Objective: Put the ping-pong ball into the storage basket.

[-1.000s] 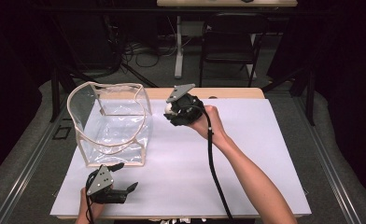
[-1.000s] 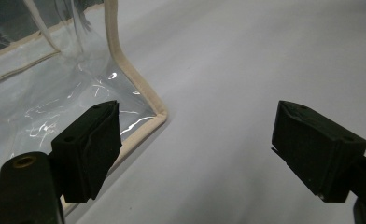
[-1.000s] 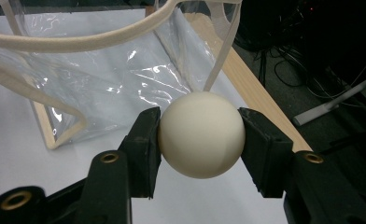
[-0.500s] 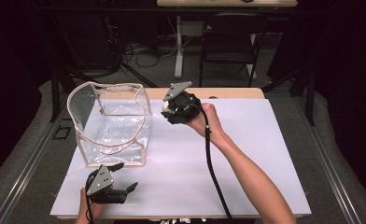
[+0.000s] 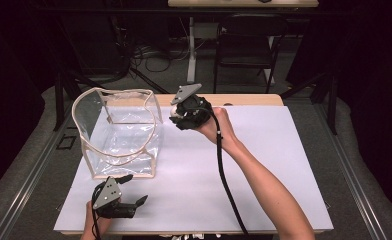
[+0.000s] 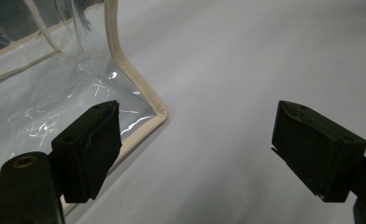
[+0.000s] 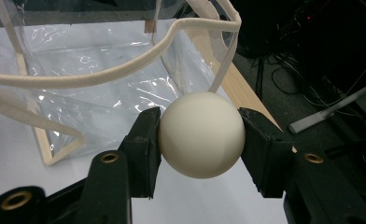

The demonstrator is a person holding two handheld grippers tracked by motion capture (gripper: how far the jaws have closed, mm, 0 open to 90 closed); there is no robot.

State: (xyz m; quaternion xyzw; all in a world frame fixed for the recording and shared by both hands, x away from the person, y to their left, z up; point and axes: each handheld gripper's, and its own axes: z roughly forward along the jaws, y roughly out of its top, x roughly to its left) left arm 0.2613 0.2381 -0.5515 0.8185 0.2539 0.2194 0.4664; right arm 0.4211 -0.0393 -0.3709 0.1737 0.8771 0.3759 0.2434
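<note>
Right gripper (image 7: 200, 135) is up off the table with a cream-white ball (image 7: 201, 134) clamped squarely between its two black jaws, one pad pressed to each side of the ball. From above, that gripper (image 5: 176, 116) is held just beside the upper right corner of the clear plastic bag (image 5: 119, 132), the grey three-cornered plate on top and the cable trailing back along the person's outstretched forearm. The bag stands open on the white table cover (image 5: 264, 165), a see-through box shape with cream piping along its edges and rim, its mouth facing up and its rim sagging in a loose curve. In the right gripper view the ball sits in front of the bag's (image 7: 102, 74) near rim, close to it; whether it touches the piping I can't tell. Down at the near edge of the table, the left gripper (image 5: 134, 202) lies low over the cover in the person's other hand, just in front of the bag's near side. Its own view has the jaws standing wide apart with nothing between them (image 6: 195, 144), and the bag's bottom corner (image 6: 144, 116) resting on the cover just beyond the left pad.
</note>
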